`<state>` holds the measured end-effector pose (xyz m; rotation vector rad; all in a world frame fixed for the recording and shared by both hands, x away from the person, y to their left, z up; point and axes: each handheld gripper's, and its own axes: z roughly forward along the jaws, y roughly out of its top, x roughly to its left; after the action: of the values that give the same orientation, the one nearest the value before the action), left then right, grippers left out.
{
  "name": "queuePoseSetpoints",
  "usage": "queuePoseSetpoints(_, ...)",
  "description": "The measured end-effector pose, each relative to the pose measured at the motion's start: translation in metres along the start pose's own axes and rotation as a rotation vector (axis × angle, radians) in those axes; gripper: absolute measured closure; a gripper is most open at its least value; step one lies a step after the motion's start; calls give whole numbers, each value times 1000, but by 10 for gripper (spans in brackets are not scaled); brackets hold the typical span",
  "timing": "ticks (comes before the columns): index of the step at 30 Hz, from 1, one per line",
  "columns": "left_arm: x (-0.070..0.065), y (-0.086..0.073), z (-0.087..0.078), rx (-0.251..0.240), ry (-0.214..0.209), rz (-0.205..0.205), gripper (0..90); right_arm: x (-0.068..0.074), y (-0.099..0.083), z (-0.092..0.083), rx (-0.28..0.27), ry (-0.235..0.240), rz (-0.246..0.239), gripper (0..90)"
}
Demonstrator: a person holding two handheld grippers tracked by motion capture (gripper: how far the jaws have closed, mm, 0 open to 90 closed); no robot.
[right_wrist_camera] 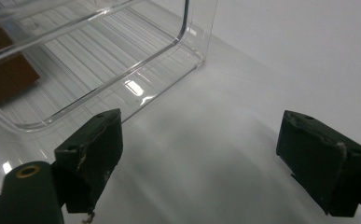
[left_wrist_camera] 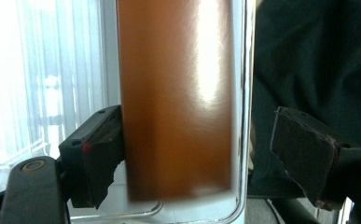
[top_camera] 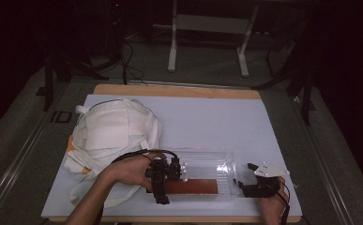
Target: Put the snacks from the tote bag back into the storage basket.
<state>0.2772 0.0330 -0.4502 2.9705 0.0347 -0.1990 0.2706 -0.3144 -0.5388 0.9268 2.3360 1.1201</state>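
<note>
the brown flat block [top_camera: 191,186] lies inside the clear plastic bin [top_camera: 216,157], along the wall nearest the person, on the white table sheet [top_camera: 245,122]. the left gripper [top_camera: 160,185] hangs over the block's left end with its jaws spread wide; in the left gripper view the block [left_wrist_camera: 178,93] sits between the pads, and the left pad looks to be just beside or brushing its edge, though blur makes contact hard to confirm. the far pad stands well clear, outside the bin wall, so the block is released, not gripped. the right gripper [top_camera: 254,185] waits at the bin's right end, jaws also spread and holding nothing; its own view shows the bin corner [right_wrist_camera: 187,51] ahead and bare sheet between the pads.

procedure, as judged from this position: lift the left gripper straight up, keeping the jaws wide, so neither pad drags the block or catches the bin rim. keep the right gripper close to the bin end to steady it if it shifts. the cream cloth bag [top_camera: 113,131] lies just beside the bin's left; keep the trailing cable off it.
</note>
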Motion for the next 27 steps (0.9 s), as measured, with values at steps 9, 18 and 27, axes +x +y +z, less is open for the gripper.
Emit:
queuePoseSetpoints(9, 1, -7, -9, -36, 43, -2, 179, 0, 0, 0, 0, 0, 0, 145)
queuePoseSetpoints(18, 4, -13, -16, -62, 84, -25, 180, 0, 0, 0, -2, -1, 2, 145)
queuePoseSetpoints(27, 4, -20, -28, -115, 137, -39, 177, 0, 0, -1, -5, -2, 2, 145)
